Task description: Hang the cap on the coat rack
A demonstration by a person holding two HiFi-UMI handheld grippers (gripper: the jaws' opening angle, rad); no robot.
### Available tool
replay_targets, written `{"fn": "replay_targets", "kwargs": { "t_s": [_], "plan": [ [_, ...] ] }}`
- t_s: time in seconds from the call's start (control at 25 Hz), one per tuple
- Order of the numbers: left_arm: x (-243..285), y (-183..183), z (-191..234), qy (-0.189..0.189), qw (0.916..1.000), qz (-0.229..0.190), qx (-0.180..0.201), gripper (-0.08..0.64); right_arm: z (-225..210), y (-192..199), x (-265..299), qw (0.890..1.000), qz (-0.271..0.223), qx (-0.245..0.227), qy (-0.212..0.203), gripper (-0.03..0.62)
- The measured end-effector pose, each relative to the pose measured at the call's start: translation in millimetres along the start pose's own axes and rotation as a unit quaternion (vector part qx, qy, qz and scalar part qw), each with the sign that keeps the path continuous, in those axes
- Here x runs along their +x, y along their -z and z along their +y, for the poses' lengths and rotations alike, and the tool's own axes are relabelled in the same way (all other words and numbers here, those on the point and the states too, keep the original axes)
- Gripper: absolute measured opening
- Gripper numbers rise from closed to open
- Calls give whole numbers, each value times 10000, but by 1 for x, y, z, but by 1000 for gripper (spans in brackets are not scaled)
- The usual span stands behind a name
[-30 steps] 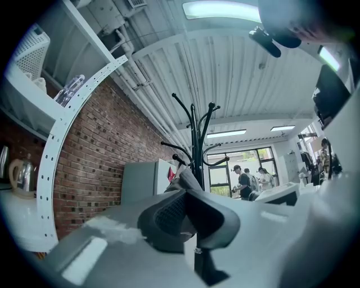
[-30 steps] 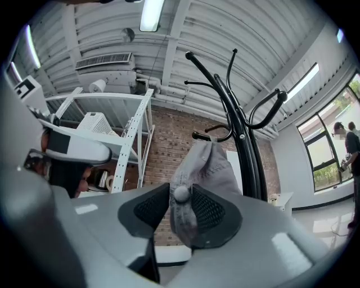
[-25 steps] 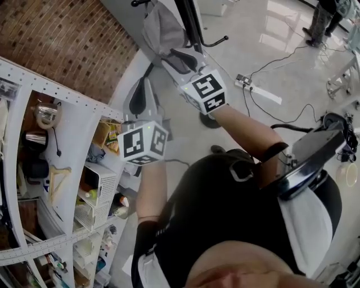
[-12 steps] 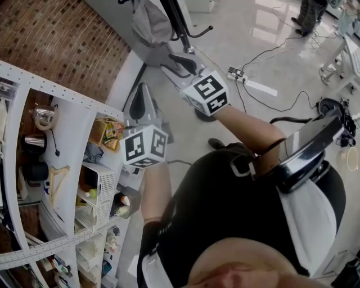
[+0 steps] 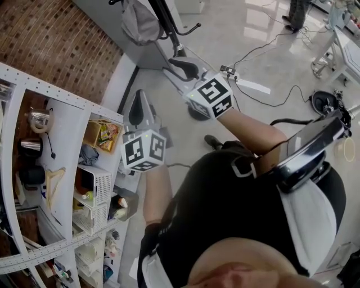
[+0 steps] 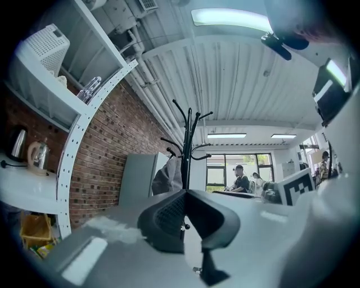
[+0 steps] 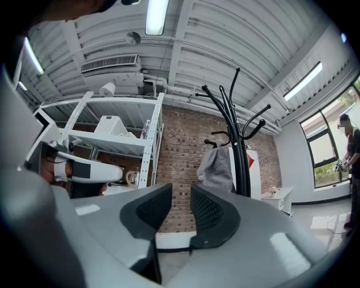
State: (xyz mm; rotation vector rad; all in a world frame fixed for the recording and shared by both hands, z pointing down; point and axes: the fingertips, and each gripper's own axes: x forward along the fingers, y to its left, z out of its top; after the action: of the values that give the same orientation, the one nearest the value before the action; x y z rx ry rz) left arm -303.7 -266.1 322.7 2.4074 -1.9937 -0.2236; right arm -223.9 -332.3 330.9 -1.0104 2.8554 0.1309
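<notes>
A grey cap [image 5: 138, 22] hangs on the black coat rack [image 5: 167, 31] at the top of the head view, free of both grippers. My right gripper [image 5: 180, 64] sits below and to the right of the cap, a short way off. In the right gripper view the cap [image 7: 216, 167] hangs on the rack [image 7: 239, 140] beyond my right gripper [image 7: 181, 194], whose jaws are closing with a narrow gap and nothing between them. My left gripper [image 5: 139, 104] is lower and to the left. In its own view my left gripper [image 6: 184, 194] is shut and empty, with the cap [image 6: 167, 179] far ahead.
A white shelf unit [image 5: 67, 107] with a kettle [image 5: 38, 119], baskets and small items stands at the left against a brick wall [image 5: 62, 45]. A power strip [image 5: 244, 84] and cables [image 5: 281, 95] lie on the glossy floor. People stand at the far right [image 5: 295, 14].
The right gripper has drawn back from the cap, which stays on the rack, and its jaws have narrowed. The left gripper has hardly moved.
</notes>
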Motion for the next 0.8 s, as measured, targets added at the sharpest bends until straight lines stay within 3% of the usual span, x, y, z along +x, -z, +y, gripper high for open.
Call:
{"fn": "replay_targets", "kwargs": {
  "t_s": [0.32, 0.56, 0.8],
  "plan": [
    [-16, 7, -19, 105, 9999, -36, 90, 11, 3, -8, -34, 9999, -96, 1, -77, 81],
    [-9, 10, -31, 57, 9998, 0, 196, 11, -22, -23, -52, 9996, -266, 44, -93, 67],
    [10, 13, -50, -90, 9997, -87, 215, 11, -60, -22, -67, 9997, -131, 65, -208, 58]
  ]
}}
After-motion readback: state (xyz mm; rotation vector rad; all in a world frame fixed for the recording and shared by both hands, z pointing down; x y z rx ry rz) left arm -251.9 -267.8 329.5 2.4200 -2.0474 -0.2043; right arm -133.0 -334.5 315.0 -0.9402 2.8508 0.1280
